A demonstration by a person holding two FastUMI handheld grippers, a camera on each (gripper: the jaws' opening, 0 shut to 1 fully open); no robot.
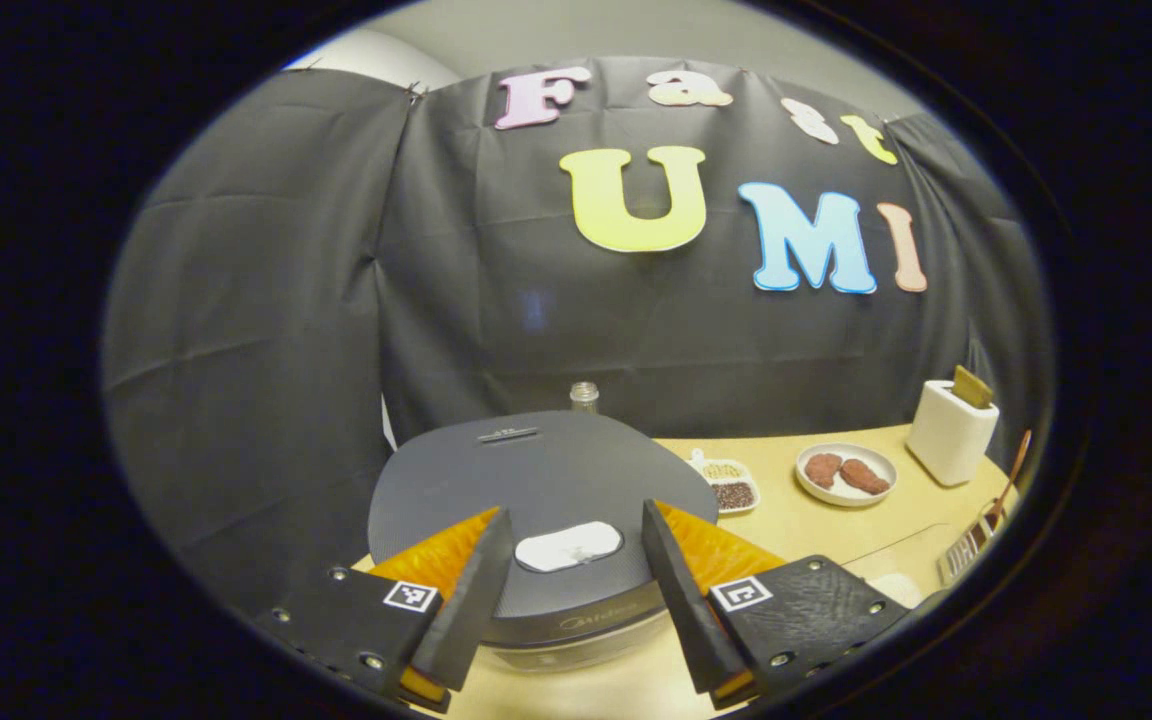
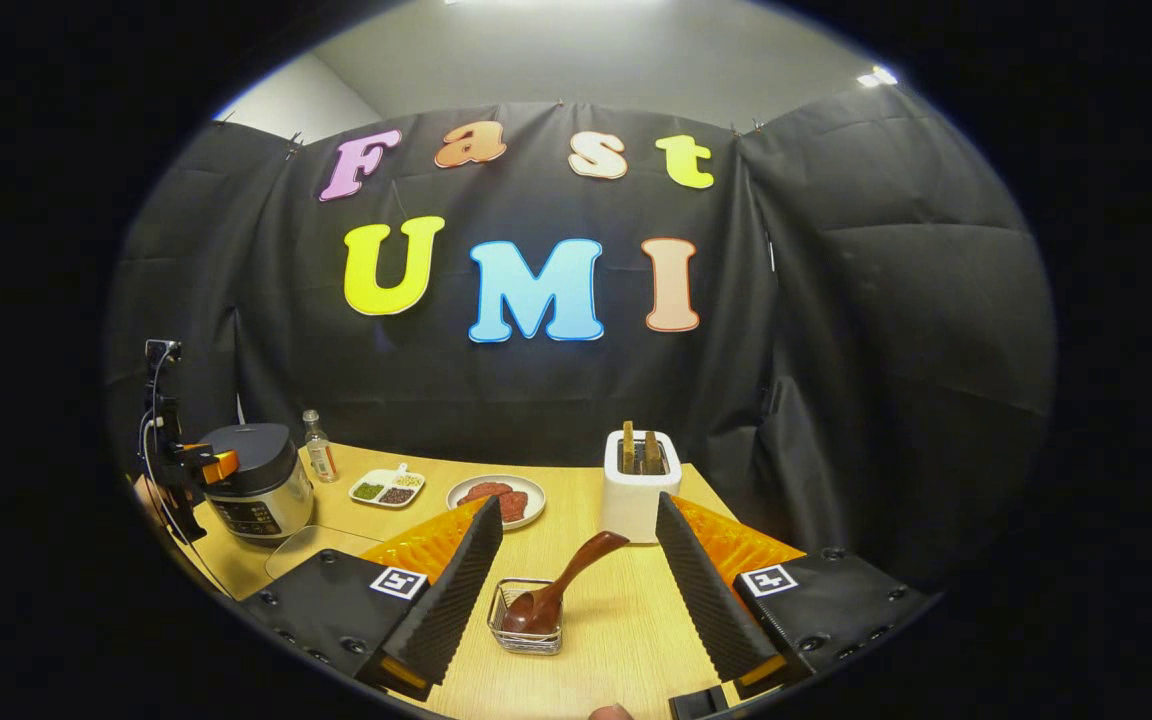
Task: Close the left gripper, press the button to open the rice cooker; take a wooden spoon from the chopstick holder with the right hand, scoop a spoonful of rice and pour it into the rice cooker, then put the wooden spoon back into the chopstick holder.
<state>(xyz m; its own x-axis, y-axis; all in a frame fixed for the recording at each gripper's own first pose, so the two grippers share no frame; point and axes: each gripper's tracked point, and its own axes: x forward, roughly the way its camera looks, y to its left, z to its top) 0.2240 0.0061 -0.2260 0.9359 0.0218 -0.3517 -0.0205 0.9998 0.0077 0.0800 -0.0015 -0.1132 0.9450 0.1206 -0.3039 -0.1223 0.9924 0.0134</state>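
The grey rice cooker (image 1: 546, 480) sits right in front of my left gripper (image 1: 576, 510), its lid down. My left fingers stand open on either side of the white lid button (image 1: 568, 546), just above the lid. In the right gripper view the cooker (image 2: 251, 480) is far left on the wooden table, with the left gripper (image 2: 198, 466) at its front. A brown wooden spoon (image 2: 576, 565) leans bowl-down in a small wire chopstick holder (image 2: 526, 625). My right gripper (image 2: 577, 500) is open, above and behind the holder, with nothing between its fingers.
A white toaster (image 2: 641, 485) with bread stands behind the holder. A plate of meat (image 2: 496, 497), a divided dish of beans (image 2: 388, 488) and a small bottle (image 2: 316, 445) sit toward the back. A clear board (image 2: 311, 545) lies beside the cooker.
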